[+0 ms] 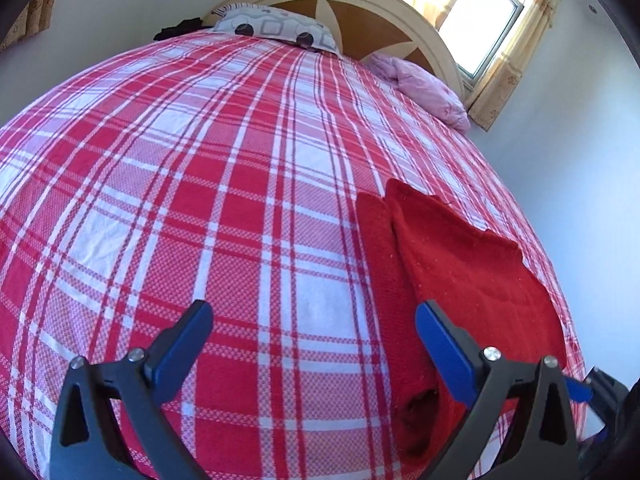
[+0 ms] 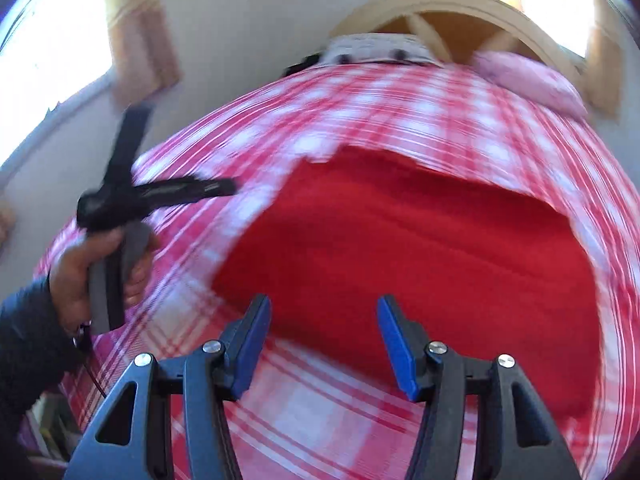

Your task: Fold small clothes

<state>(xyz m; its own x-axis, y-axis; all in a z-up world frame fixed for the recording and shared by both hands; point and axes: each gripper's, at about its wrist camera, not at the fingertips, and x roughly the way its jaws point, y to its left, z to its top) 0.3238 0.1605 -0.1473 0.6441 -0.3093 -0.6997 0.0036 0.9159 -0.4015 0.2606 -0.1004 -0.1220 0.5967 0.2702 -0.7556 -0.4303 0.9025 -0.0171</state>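
The folded red knitted garment (image 2: 420, 248) is being left flat on the red-and-white checked bedspread (image 1: 180, 200), directly ahead of the spread, empty right gripper (image 2: 324, 336), the wide-open left gripper (image 1: 314, 340) being offset alongside.

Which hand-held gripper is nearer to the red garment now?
Right. The right hand-held gripper hovers open at the red garment near edge; the left hand-held gripper, open, is off its side.
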